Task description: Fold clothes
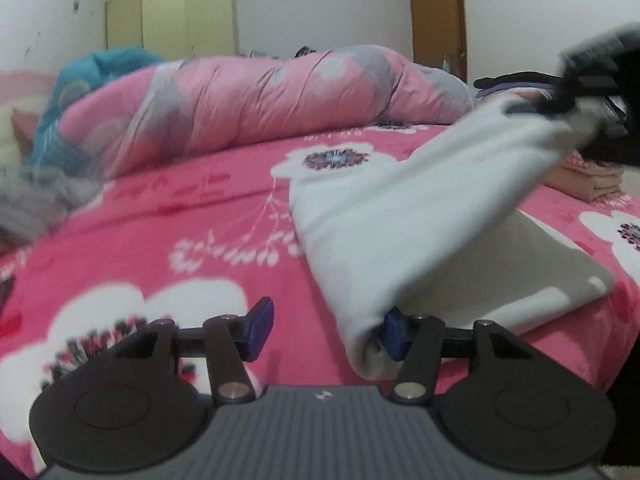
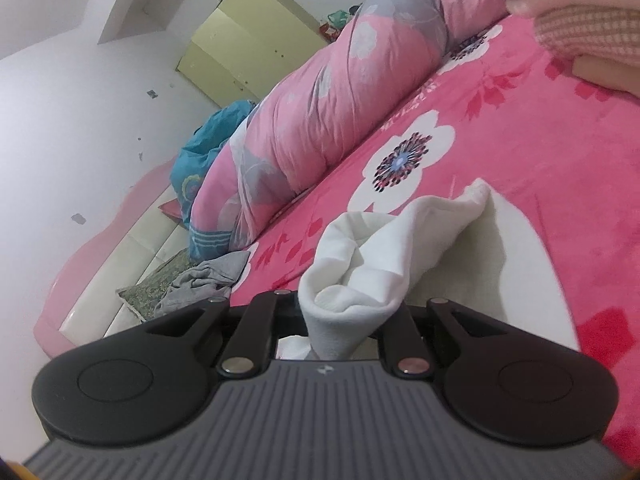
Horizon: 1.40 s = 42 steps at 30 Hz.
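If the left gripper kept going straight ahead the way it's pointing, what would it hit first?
Probably the pink floral bedspread between its open fingers, then the rolled pink quilt farther on. The white garment already touches its right finger. Depth is uncertain.

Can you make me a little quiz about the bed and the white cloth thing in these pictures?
1. True or false: the right gripper is lifting a corner of the white fleece garment off the pink flowered bedspread.
2. Which one is open: the left gripper or the right gripper?
3. Pick one. The rolled pink and grey quilt lies: A) on top of the white garment, B) behind it, further up the bed, C) on the floor.

Key
1. True. The cloth is bunched between its jaws and rises from the bed.
2. The left gripper. Its blue pads stand wide apart, with the garment's edge touching just one.
3. B.
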### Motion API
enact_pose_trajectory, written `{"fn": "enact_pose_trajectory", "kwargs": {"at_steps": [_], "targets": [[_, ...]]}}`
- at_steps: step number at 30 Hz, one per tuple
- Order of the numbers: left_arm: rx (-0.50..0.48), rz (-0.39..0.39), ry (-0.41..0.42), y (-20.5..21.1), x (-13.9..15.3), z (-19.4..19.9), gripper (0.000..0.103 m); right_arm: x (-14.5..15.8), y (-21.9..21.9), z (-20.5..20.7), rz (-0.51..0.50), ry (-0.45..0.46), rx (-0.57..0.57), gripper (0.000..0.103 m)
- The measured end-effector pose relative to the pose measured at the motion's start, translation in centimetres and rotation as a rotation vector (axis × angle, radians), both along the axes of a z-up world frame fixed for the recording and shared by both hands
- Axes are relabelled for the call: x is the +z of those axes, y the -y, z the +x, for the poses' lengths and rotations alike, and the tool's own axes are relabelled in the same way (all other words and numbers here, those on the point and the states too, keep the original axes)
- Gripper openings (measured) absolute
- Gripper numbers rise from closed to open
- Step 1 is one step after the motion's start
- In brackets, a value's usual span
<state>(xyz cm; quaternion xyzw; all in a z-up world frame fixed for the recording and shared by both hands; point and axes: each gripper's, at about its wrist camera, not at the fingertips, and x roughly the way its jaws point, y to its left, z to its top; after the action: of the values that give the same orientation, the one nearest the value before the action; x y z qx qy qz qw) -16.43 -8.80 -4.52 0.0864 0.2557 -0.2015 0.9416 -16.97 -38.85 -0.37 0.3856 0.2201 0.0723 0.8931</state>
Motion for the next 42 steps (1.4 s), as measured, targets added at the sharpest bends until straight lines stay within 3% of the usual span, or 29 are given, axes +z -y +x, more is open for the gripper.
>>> {"fn": "enact_pose_trajectory", "kwargs": {"at_steps": [4, 12, 15, 23, 26, 29, 32, 33, 36, 39, 40, 42], "targets": [[-0.014, -0.001, -0.021, -0.1, -0.6, 0.0, 0.053, -3.7, 1.1, -1.6, 0.040, -0.084, -0.048, 0.010], [-0.045, -0.047, -0.086, -0.8, -1.1, 0.3, 0.049, -4.4, 1.4, -4.2, 0.044, -0.045, -0.055, 0.009], [-0.063, -0.039, -0.089, -0.9, -1.2, 0.4, 0.049, -7.6, 2.0, -4.1, 0.032, -0.132, -0.066, 0.009], [-0.137, -0.077, -0.113, -2.4, -1.5, 0.8, 0.051, -9.9, 3.6, -5.6, 0.167, -0.116, -0.052, 0.011], [-0.174, -0.111, -0.109, -4.5, -0.8, 0.4, 0.053, -10.0, 4.9, -7.2, 0.231, -0.101, -0.050, 0.021], [-0.203, -0.146, -0.099, -6.6, -0.1, 0.1, 0.054, -8.3, 5.9, -9.3, 0.151, -0.101, -0.108, 0.028], [-0.166, -0.212, -0.042, -8.1, 1.5, 0.1, 0.049, -5.7, 6.5, -11.4, 0.022, -0.087, -0.191, 0.028], [-0.167, -0.231, -0.025, -8.0, 2.1, 0.4, 0.046, -4.8, 6.3, -11.5, -0.026, -0.068, -0.198, 0.023], [-0.233, -0.250, 0.024, -6.0, 3.4, 1.4, 0.038, -2.0, 3.2, -9.6, -0.174, 0.022, -0.110, 0.011], [-0.322, -0.229, 0.011, -3.1, 3.2, 2.2, 0.023, -0.4, -1.1, -6.8, -0.368, 0.073, 0.036, 0.009], [-0.340, -0.208, -0.011, -2.3, 2.5, 2.5, 0.019, -0.4, -2.0, -6.1, -0.419, 0.074, 0.082, 0.009], [-0.355, -0.170, -0.074, -1.2, 0.8, 3.2, 0.016, -2.2, -2.9, -5.0, -0.551, -0.026, 0.122, 0.009]]}}
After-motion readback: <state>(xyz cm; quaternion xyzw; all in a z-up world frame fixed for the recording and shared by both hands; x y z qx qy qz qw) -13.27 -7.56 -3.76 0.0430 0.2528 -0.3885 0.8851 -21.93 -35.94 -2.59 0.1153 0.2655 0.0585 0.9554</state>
